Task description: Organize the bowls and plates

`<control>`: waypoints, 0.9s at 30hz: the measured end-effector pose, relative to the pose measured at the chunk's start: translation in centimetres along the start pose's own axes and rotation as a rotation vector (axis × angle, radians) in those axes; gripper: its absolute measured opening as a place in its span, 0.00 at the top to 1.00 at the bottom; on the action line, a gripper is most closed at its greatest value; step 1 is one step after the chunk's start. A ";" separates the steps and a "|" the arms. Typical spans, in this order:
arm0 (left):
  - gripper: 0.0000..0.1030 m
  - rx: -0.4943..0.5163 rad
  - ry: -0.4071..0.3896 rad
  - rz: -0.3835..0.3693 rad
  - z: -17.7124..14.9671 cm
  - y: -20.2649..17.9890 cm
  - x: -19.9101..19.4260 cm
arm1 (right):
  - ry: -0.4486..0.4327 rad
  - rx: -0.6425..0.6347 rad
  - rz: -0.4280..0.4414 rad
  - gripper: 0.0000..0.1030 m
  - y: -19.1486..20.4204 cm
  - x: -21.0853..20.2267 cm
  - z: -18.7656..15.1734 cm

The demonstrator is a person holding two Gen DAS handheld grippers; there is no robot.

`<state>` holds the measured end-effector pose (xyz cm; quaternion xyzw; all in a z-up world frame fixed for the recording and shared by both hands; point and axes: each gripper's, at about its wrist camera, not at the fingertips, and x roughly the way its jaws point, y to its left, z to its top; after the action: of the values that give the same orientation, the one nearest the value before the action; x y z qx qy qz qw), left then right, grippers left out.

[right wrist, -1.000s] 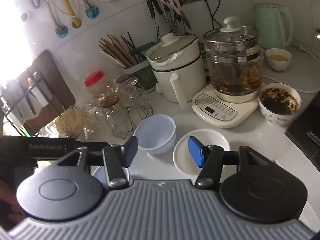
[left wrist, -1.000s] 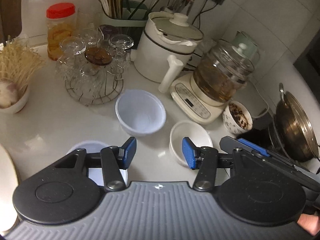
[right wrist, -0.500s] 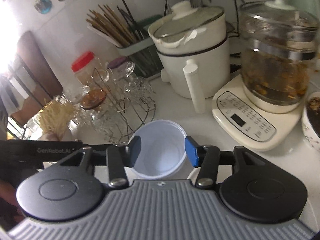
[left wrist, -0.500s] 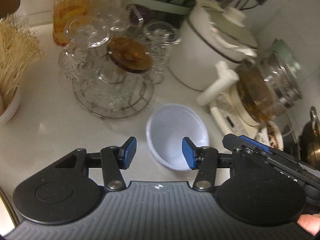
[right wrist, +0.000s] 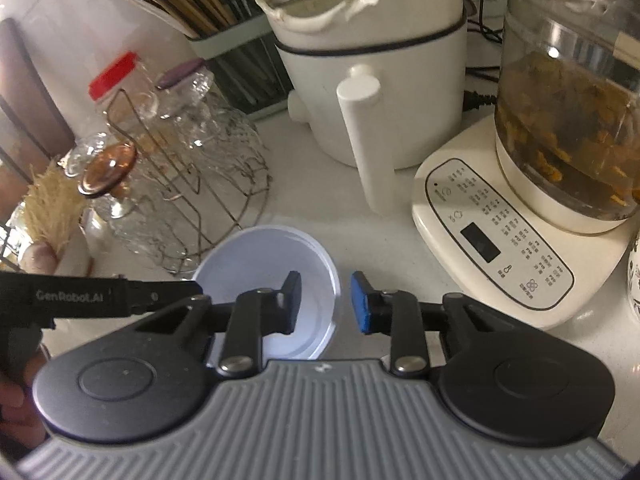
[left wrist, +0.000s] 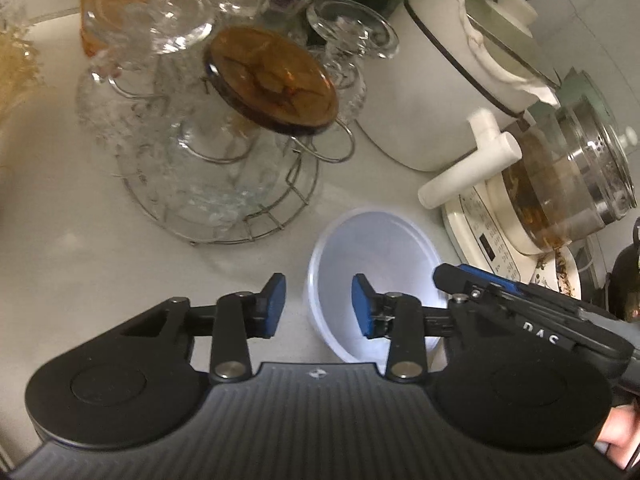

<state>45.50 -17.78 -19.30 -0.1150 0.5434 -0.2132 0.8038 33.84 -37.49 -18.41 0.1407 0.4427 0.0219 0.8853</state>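
Note:
A pale blue-white plastic bowl [left wrist: 384, 256] stands upright on the white counter; it also shows in the right wrist view [right wrist: 256, 264]. My left gripper [left wrist: 318, 306] is open and straddles the bowl's left rim, one finger outside, one inside. My right gripper [right wrist: 326, 302] is open and straddles the bowl's right rim, its left finger inside the bowl and its right finger outside. Neither gripper is closed on the rim. Each gripper's body shows in the other's view.
A wire rack of upturned glasses [left wrist: 208, 120] stands left behind the bowl. A white cooker with a stick handle [right wrist: 368, 80] and a glass kettle on a cream base [right wrist: 560, 128] stand behind and right. A patterned bowl [left wrist: 560, 276] sits at the right.
Both grippers have moved forward and down onto the pale bowl. The white dish and the second small bowl seen earlier are out of view. Both jaws have narrowed a little but stay open.

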 end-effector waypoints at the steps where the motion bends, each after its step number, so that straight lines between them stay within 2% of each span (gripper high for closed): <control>1: 0.66 0.004 0.002 0.001 -0.1 -0.1 0.2 | 0.005 0.002 0.002 0.71 0.0 0.2 0.0; 7: 0.79 -0.003 0.009 0.007 -0.2 -0.2 1.4 | 0.035 0.004 -0.004 0.76 -0.2 1.2 -0.1; 10: 0.84 -0.013 0.007 0.006 -0.2 -0.3 1.6 | 0.048 0.013 0.013 0.84 -0.4 1.4 -0.1; 17: 0.84 -0.031 -0.012 -0.006 -0.3 -1.2 0.7 | 0.033 0.005 0.023 0.85 -0.5 0.3 0.6; 27: 0.84 -0.049 -0.080 -0.015 -1.3 -2.1 -4.4 | -0.020 -0.029 0.060 0.85 0.9 -3.9 1.2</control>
<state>42.51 -17.53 -15.33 -0.1472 0.5151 -0.2012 0.8201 32.57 -37.51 -14.45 0.1412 0.4293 0.0533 0.8905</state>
